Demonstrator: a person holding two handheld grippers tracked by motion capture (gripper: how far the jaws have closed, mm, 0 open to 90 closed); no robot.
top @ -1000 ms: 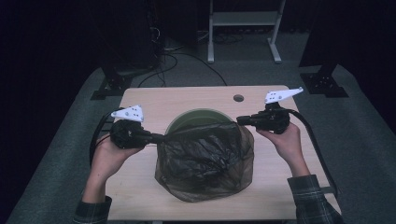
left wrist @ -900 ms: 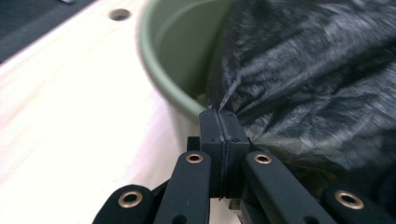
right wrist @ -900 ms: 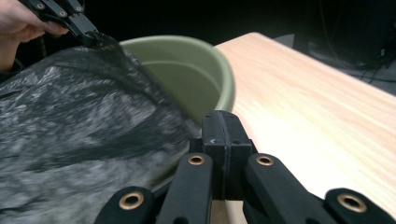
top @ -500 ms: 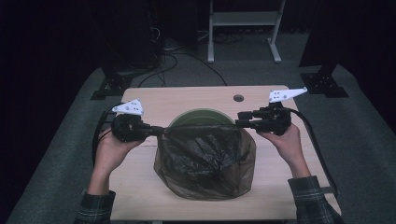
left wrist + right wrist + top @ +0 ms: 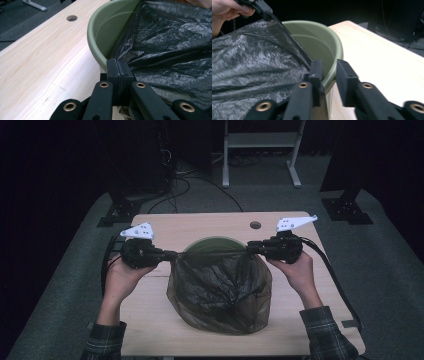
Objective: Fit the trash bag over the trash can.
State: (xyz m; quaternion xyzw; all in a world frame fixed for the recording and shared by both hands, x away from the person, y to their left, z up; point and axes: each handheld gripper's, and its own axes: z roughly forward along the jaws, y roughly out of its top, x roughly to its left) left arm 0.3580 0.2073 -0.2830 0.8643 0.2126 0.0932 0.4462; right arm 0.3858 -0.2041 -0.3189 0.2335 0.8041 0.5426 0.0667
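Bag [image 5: 220, 292] half over bin [image 5: 216, 244]: left gripper [image 5: 117, 65] clamps its edge, right gripper [image 5: 329, 72] just closing, gap visible; far rim uncovered.

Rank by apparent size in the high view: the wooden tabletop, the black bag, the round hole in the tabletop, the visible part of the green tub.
Largest to smallest:
1. wooden tabletop
2. black bag
3. green tub, a sliver of rim and inside beyond the bag
4. round hole

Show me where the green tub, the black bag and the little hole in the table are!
green tub [image 5: 100, 30], left gripper view, on its curved rim.
black bag [image 5: 220, 290], high view, on its crinkled middle.
hole in the table [image 5: 255, 225], high view, on the round opening.
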